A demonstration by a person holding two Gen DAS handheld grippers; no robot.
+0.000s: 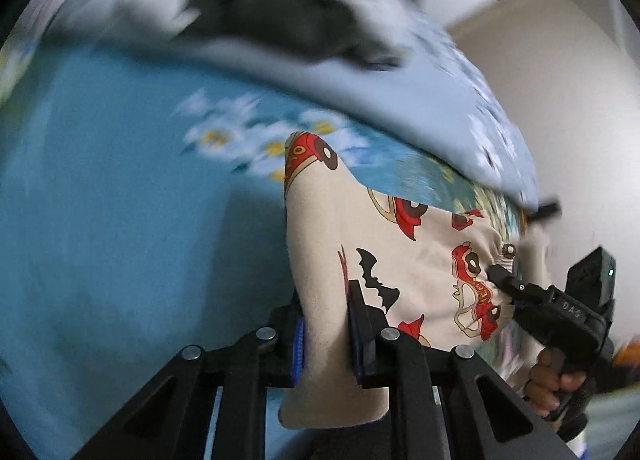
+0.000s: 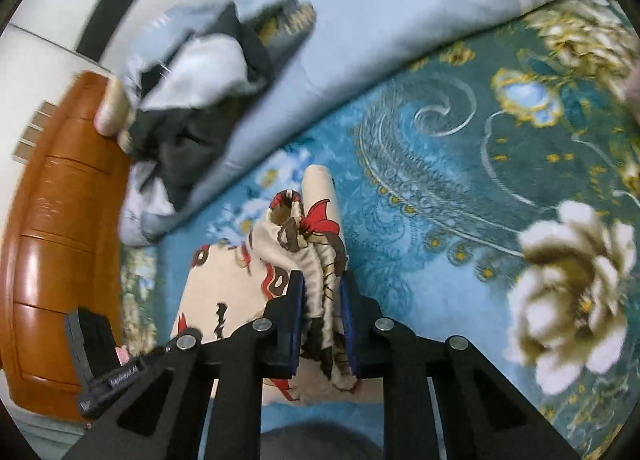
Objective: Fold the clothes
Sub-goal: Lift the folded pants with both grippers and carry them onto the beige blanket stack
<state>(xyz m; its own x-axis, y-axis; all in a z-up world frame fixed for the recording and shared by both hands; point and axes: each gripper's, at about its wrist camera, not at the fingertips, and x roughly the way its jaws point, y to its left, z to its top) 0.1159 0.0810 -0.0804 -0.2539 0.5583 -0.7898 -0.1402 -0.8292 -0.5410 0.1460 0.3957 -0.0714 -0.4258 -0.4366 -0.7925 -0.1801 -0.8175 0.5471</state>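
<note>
A cream garment [image 1: 384, 244] printed with red cars and black bats hangs stretched between both grippers above the bed. My left gripper [image 1: 326, 324] is shut on one cream edge of it. My right gripper [image 2: 322, 316] is shut on the bunched, gathered waistband of the same garment [image 2: 224, 284]. In the left wrist view the right gripper [image 1: 500, 274] shows at the right, held by a hand and pinching the waistband. Part of the left gripper's body [image 2: 92, 356] shows at the lower left of the right wrist view.
A teal floral bedspread [image 2: 460, 187] lies under the garment. A pale blue quilt [image 2: 360, 19] runs along the far side, with a heap of dark and light clothes [image 2: 192, 91] on it. An orange wooden headboard [image 2: 60, 227] stands at the left. A white wall [image 1: 560, 79] is behind.
</note>
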